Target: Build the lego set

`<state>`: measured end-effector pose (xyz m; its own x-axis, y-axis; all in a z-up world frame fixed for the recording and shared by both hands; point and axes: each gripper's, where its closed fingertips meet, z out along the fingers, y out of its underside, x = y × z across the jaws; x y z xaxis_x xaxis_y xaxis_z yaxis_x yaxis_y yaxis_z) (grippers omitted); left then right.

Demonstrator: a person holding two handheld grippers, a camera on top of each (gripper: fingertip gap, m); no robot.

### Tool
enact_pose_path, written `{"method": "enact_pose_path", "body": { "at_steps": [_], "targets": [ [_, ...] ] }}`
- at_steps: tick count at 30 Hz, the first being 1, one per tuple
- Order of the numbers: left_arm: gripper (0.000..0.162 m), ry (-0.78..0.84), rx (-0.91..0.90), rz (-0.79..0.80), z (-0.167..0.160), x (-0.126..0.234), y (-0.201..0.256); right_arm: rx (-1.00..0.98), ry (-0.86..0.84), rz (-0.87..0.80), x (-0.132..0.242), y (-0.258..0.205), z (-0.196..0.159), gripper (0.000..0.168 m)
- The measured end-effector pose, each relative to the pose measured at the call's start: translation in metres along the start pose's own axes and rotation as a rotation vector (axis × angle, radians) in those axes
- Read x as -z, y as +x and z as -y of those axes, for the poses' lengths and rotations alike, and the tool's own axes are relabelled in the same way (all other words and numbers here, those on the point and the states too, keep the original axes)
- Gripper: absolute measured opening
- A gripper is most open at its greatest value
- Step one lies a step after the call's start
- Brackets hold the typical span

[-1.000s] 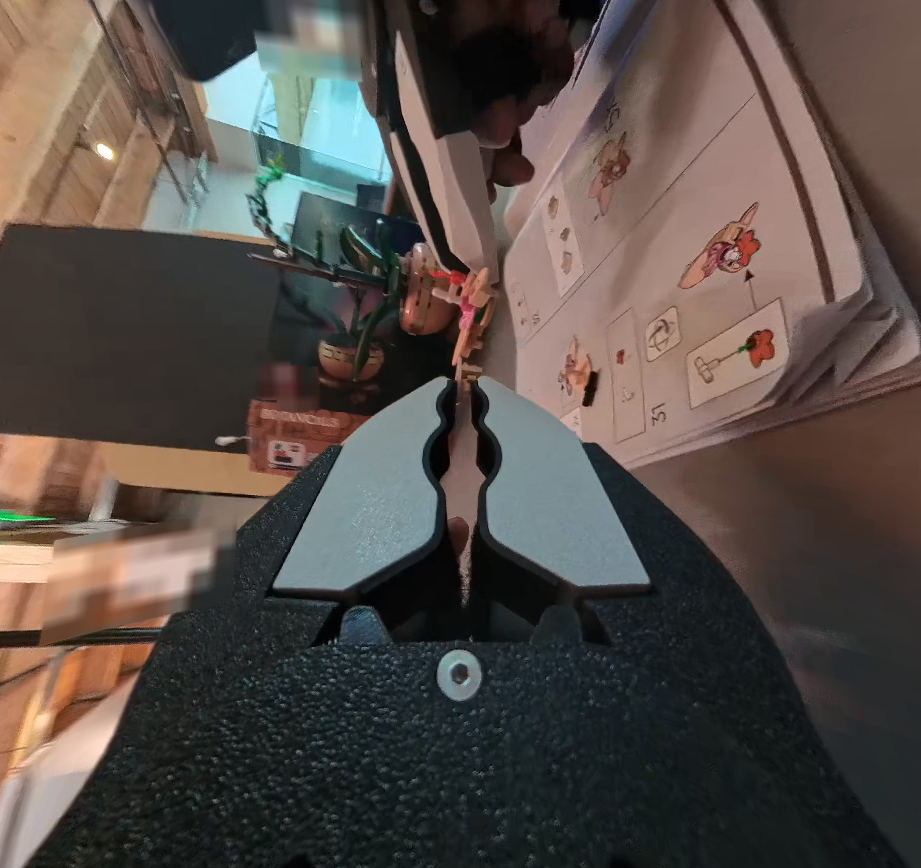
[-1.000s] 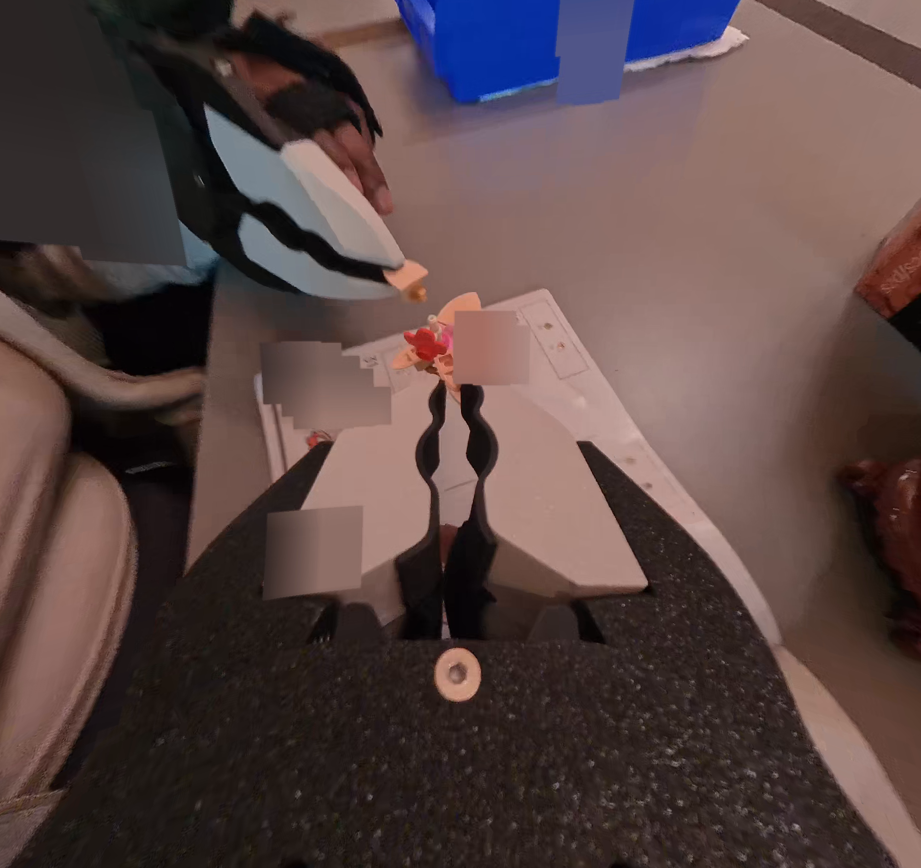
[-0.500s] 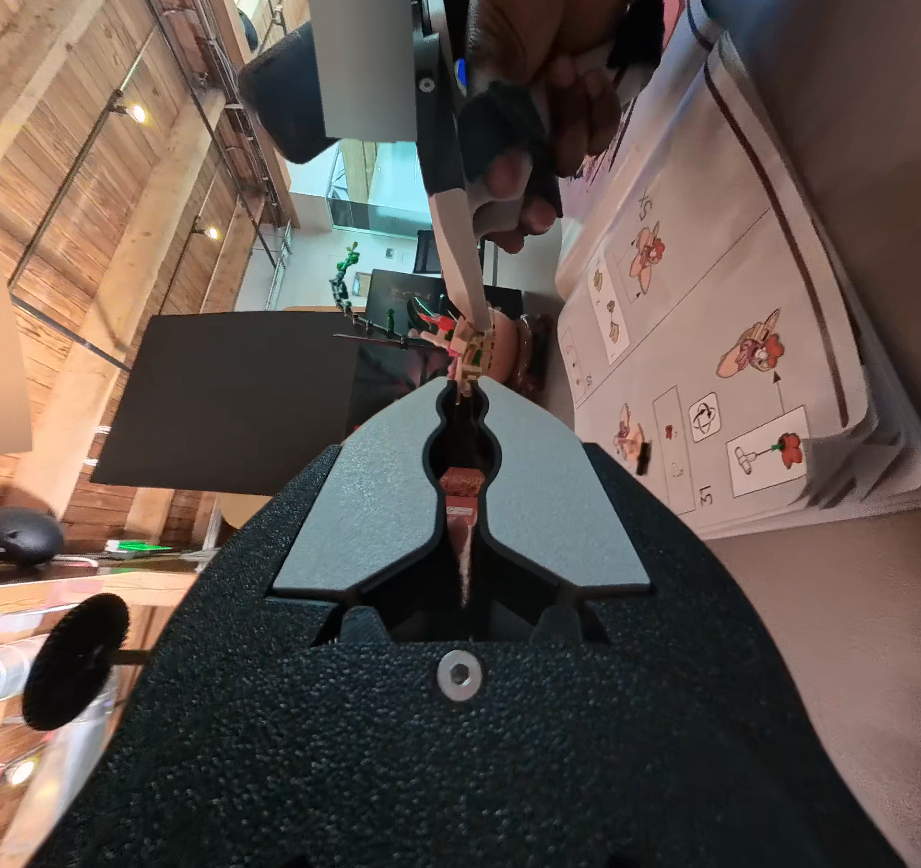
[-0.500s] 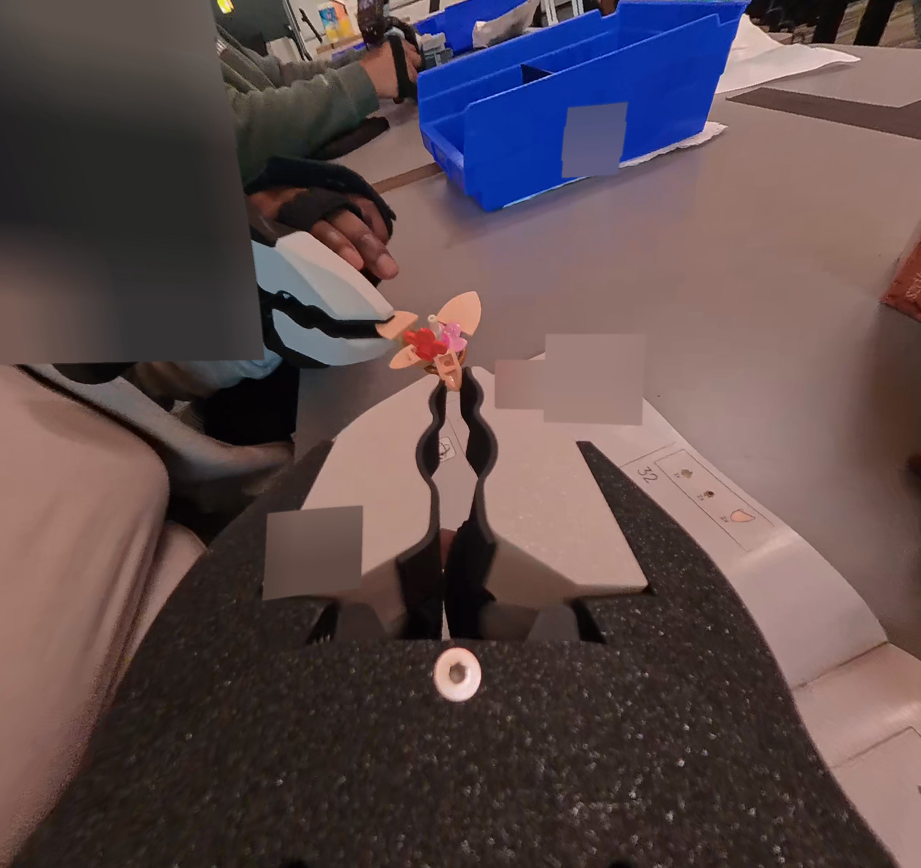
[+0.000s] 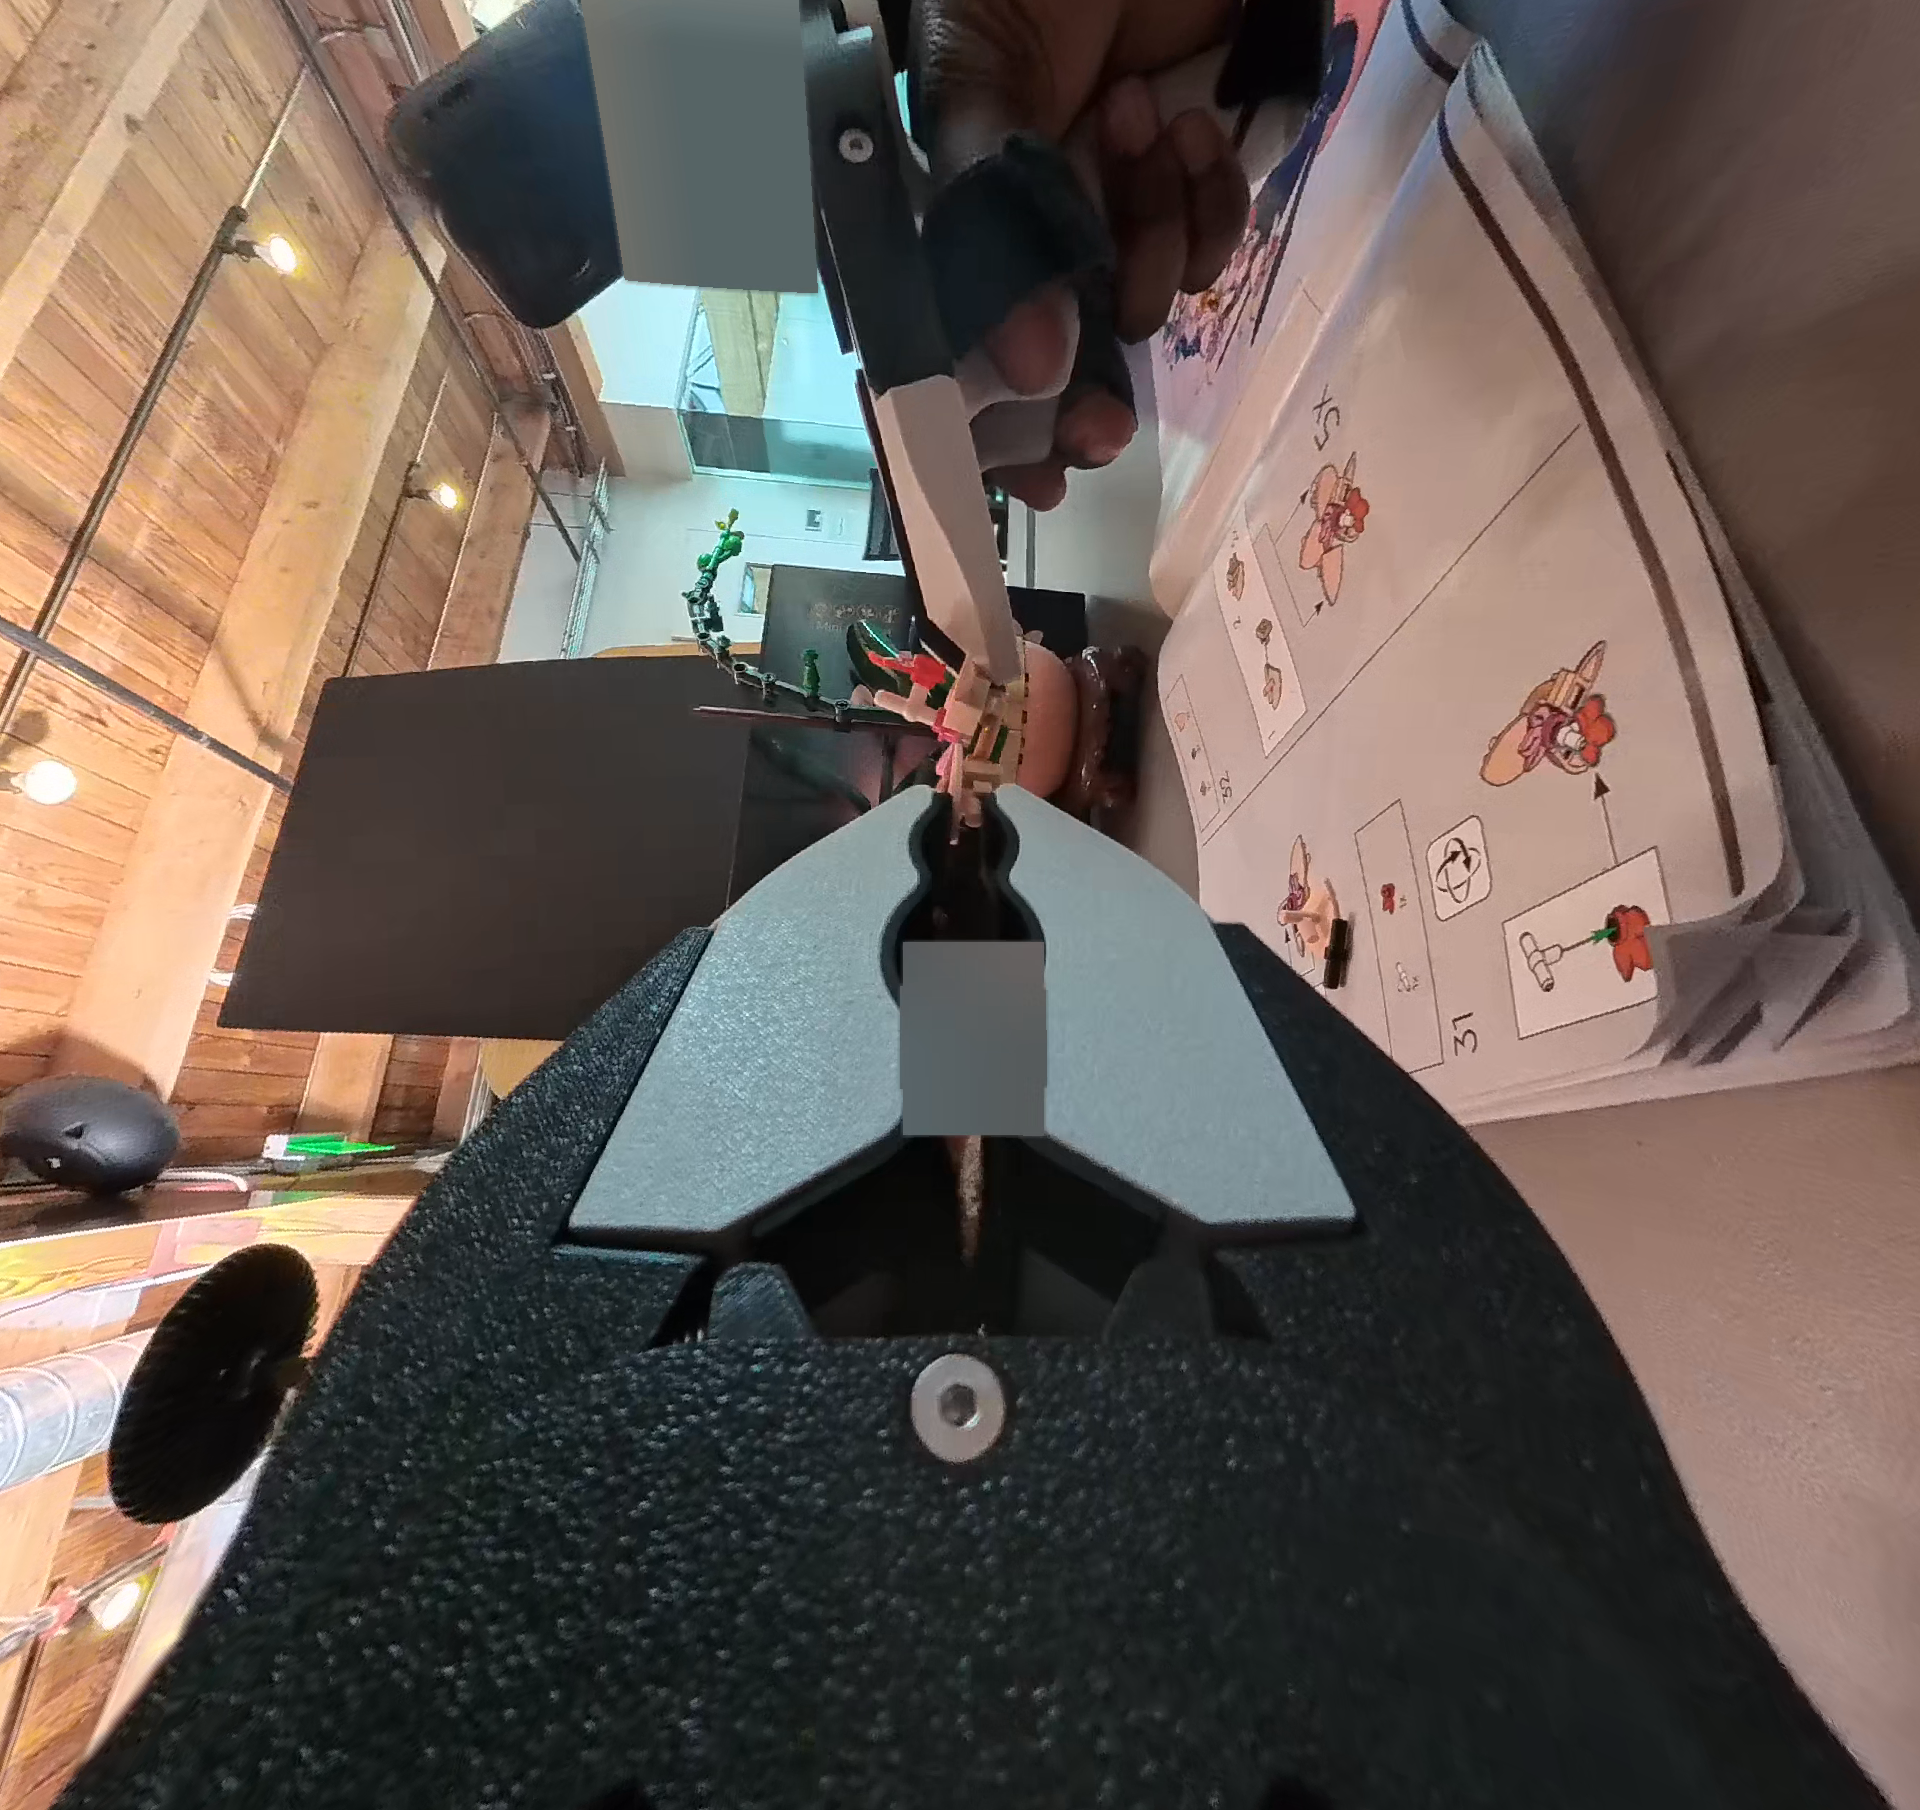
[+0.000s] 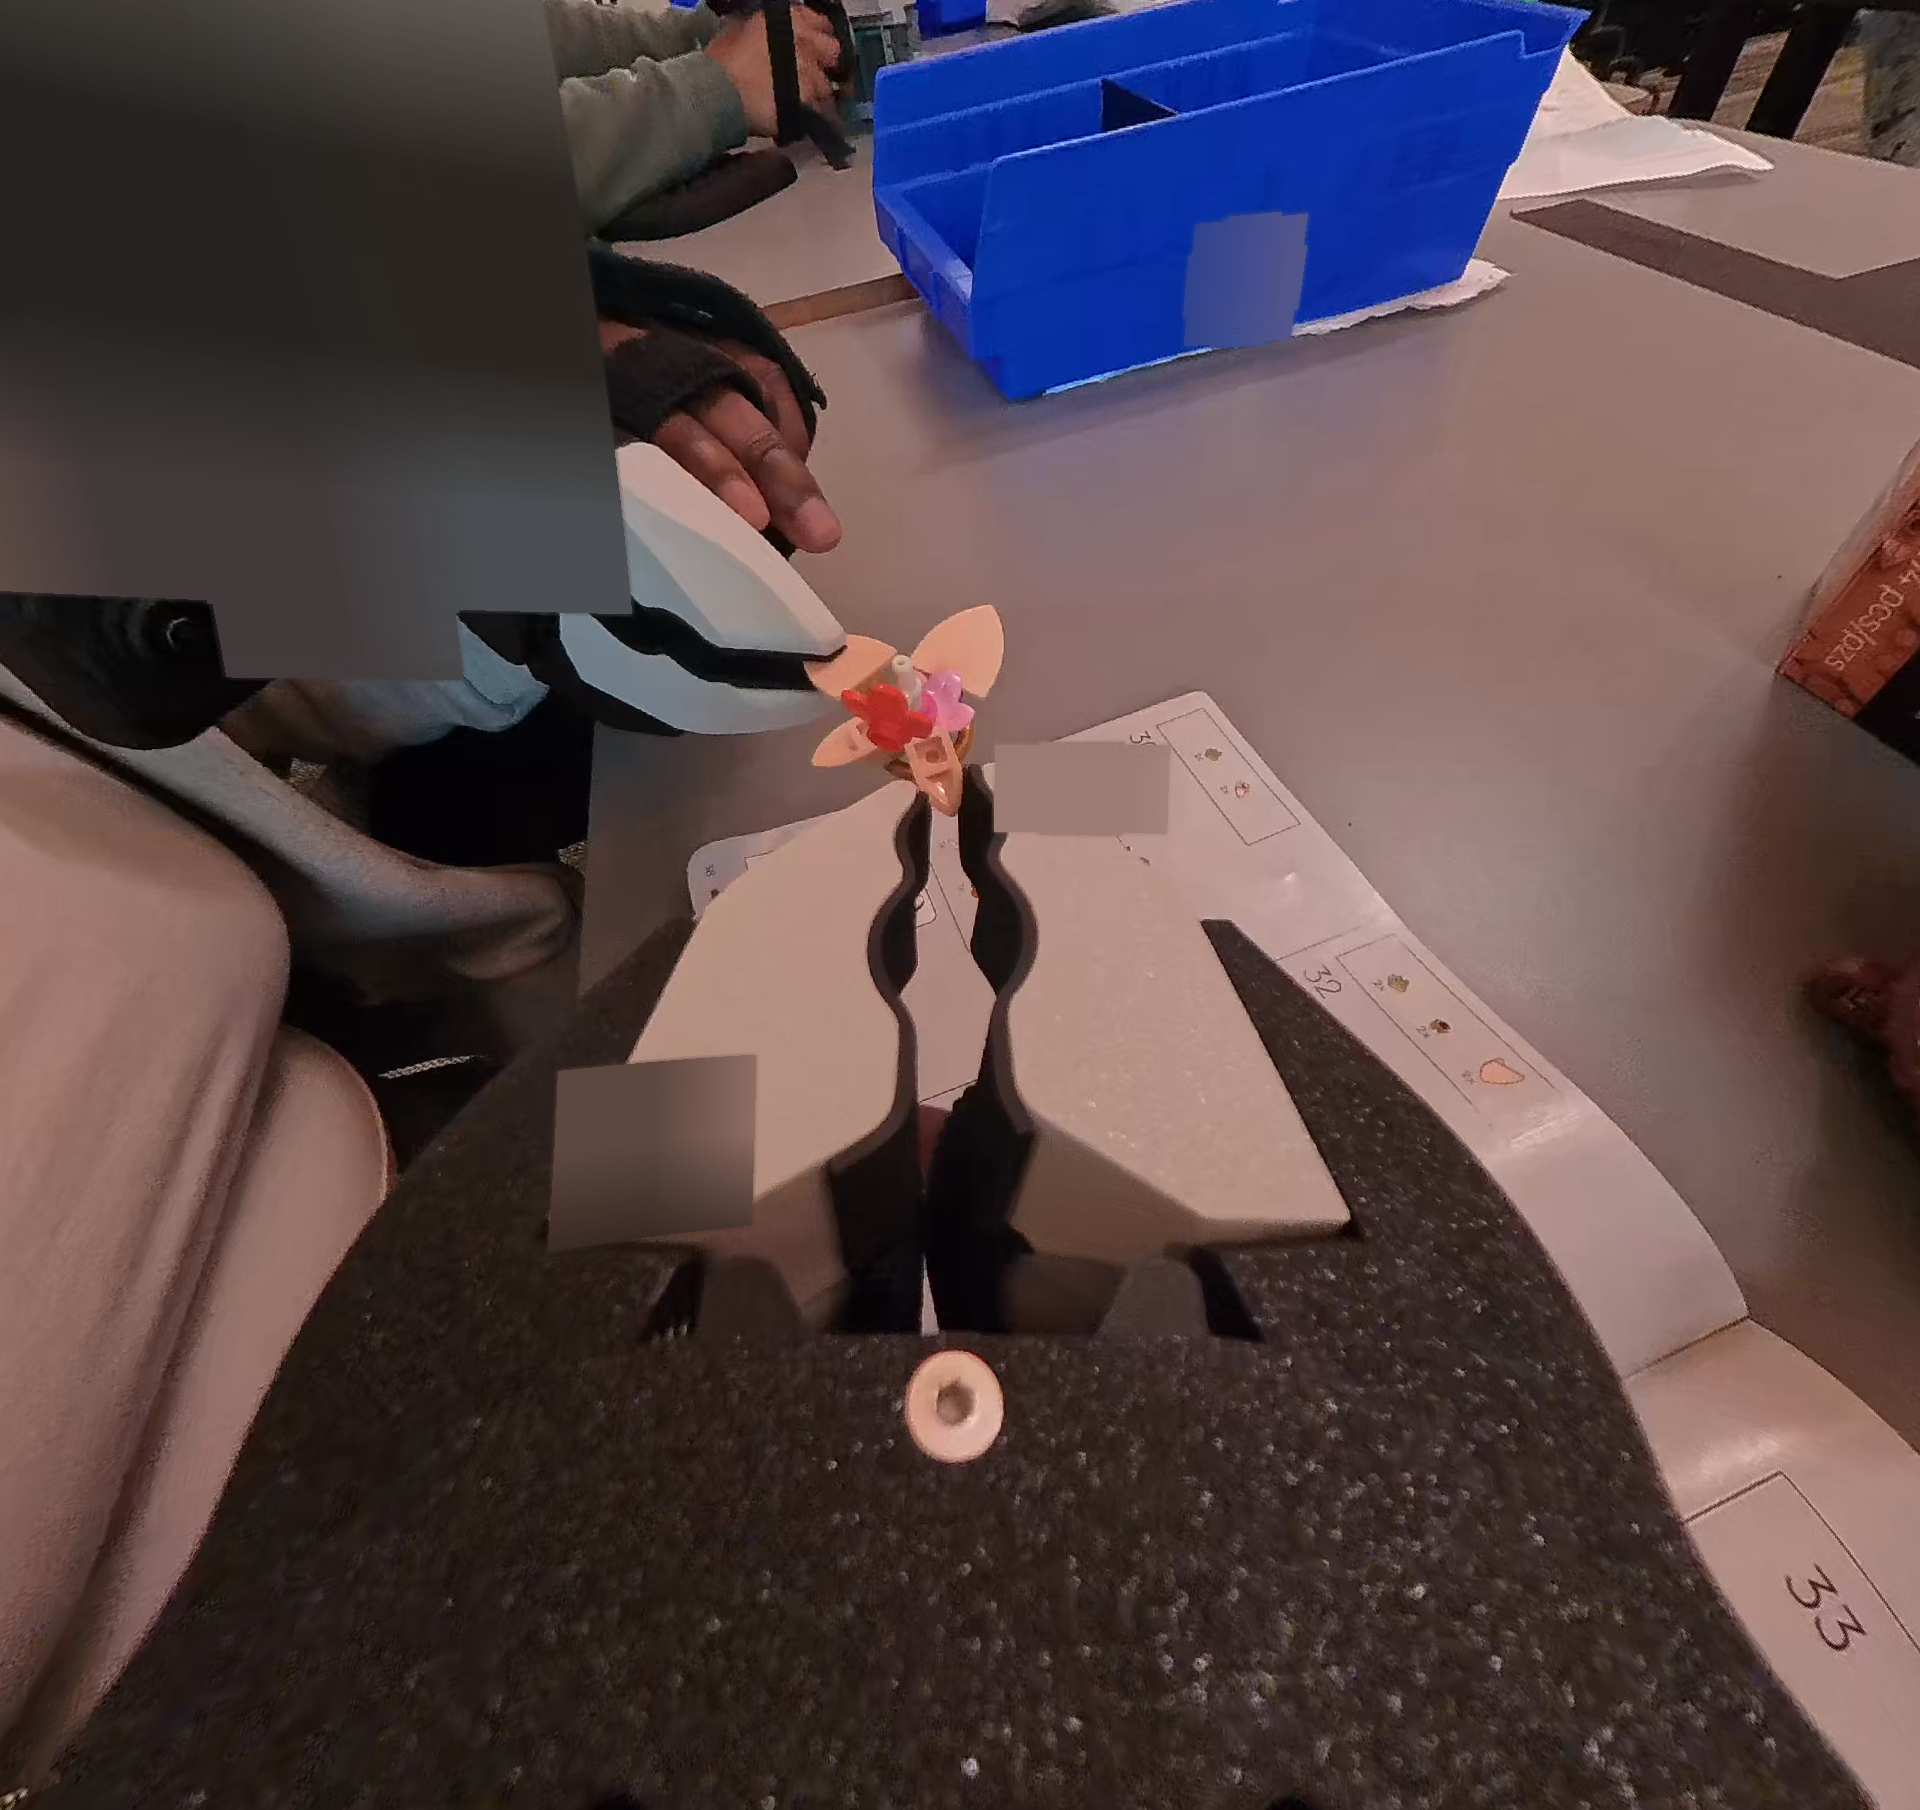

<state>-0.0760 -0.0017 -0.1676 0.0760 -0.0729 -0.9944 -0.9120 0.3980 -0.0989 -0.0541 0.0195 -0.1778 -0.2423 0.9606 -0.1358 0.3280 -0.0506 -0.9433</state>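
Note:
My right gripper (image 6: 943,792) is shut on the lower petal of a small lego flower (image 6: 914,711) with peach petals and red and pink centre pieces, held above the open instruction booklet (image 6: 1351,981). My left gripper (image 5: 971,802) is shut on a peach petal piece (image 6: 860,671) and presses it against the flower's left side. In the left wrist view the flower (image 5: 982,721) sits just past my left fingertips, and the right gripper's white fingers (image 5: 945,534) reach down to it from above. The booklet (image 5: 1455,721) lies to the right.
A blue bin (image 6: 1195,181) stands on the grey table behind the flower. A brown box (image 6: 1870,617) is at the right edge. Another person's arm (image 6: 665,98) is at the back. A lego plant model (image 5: 790,690) and a black box (image 5: 499,825) stand beyond the flower.
My left gripper has brought its petal from just above and left of the flower into contact with it. Both grippers stay shut and have tilted up from the table.

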Motion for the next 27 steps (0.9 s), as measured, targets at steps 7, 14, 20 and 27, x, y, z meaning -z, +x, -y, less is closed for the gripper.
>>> {"method": "enact_pose_path", "body": {
  "at_steps": [7, 14, 20, 27],
  "targets": [
    [0.004, 0.009, -0.012, -0.016, 0.001, 0.0, 0.005, -0.007, -0.004, 0.01, -0.002, 0.0, -0.004, 0.005],
    [0.004, 0.038, 0.029, -0.007, 0.004, 0.001, 0.004, -0.022, 0.005, 0.04, 0.0, -0.002, -0.006, 0.005],
    [0.004, 0.089, 0.043, -0.035, 0.013, 0.002, 0.008, -0.007, -0.025, 0.097, 0.003, -0.008, -0.013, 0.005],
    [0.004, 0.119, 0.036, -0.082, 0.021, 0.003, 0.017, 0.029, -0.069, 0.128, 0.004, -0.013, -0.02, 0.005]
  ]
}}
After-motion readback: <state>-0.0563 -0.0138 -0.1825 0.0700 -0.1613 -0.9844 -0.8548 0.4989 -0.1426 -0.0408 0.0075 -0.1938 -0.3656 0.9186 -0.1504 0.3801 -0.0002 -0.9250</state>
